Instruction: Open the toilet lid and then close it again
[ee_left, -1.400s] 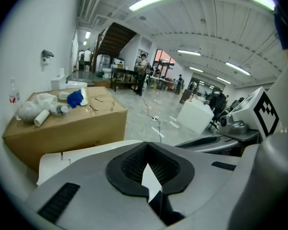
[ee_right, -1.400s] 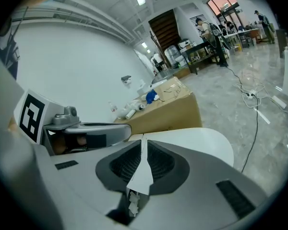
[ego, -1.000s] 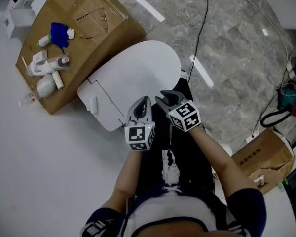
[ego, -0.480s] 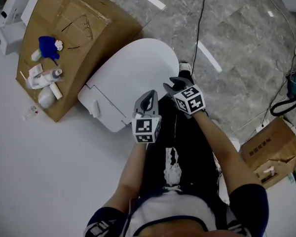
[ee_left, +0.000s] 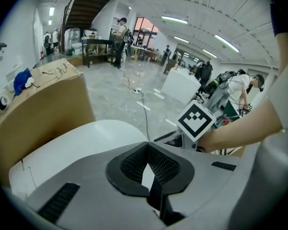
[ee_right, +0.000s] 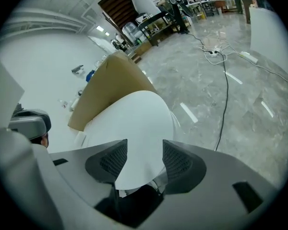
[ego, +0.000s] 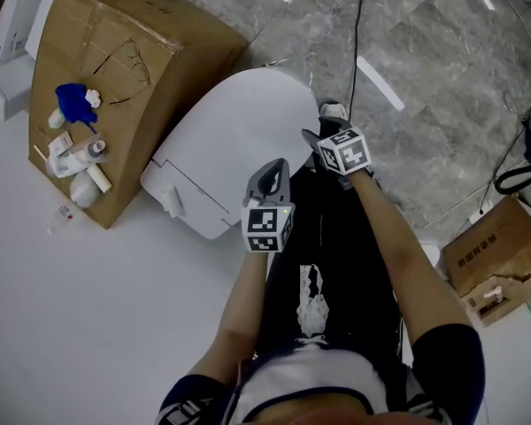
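Observation:
The white toilet lid (ego: 239, 135) lies closed, its rounded front end pointing to the upper right in the head view. My left gripper (ego: 273, 173) is shut with nothing in it and hovers over the lid's near side edge; in the left gripper view its tips (ee_left: 147, 145) meet above the lid (ee_left: 77, 145). My right gripper (ego: 317, 140) is at the lid's front rim. Its jaws are opening, and in the right gripper view (ee_right: 145, 150) the lid's front edge (ee_right: 134, 123) shows in the gap between them, with the pads apart from it.
A large cardboard box (ego: 115, 60) stands behind the toilet, with a blue cloth (ego: 73, 102) and small bottles (ego: 80, 153) on top. A black cable (ego: 358, 42) runs over the marble floor. Another cardboard box (ego: 491, 255) sits at the right. The person's dark trousers (ego: 336, 264) are beside the toilet.
Both grippers have come down closer to the toilet. The right one has moved to the lid's front rim and its jaws have spread wider. The left gripper stays shut.

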The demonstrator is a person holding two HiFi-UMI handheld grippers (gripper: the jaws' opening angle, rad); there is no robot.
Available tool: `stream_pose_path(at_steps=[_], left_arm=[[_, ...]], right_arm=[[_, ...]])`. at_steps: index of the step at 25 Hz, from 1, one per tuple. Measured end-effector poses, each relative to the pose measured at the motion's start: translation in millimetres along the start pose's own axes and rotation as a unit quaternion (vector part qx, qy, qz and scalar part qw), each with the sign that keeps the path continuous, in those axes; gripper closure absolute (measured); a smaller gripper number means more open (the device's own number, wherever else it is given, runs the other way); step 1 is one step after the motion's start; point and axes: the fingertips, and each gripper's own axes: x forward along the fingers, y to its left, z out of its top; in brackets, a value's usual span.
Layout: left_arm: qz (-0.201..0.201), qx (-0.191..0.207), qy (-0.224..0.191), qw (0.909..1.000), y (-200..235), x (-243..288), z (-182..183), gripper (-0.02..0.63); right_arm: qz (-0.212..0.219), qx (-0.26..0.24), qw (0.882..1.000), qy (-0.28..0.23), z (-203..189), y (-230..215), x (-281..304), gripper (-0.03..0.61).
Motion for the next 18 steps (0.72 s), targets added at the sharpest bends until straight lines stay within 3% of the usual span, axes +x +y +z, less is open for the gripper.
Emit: stream_pose_path(at_steps=[6,12,18], left_arm=[[0.001,-0.011,0.023,0.9997,5,22,-15,0.607],[0.007,-0.032,0.038,0.9988,14,32,-27,0.607],[0.016,-0.034,0.048,0.9982,20,35,-32,0.607]], right_arm=[[0.007,0.010,1.000,0.028,-1,-34,26,0.370],[0.056,0.017,0.996,0.062,-13,-38,47,0.347],[0.114,0.079,0.987,0.079,-23,-45,60,0.342]])
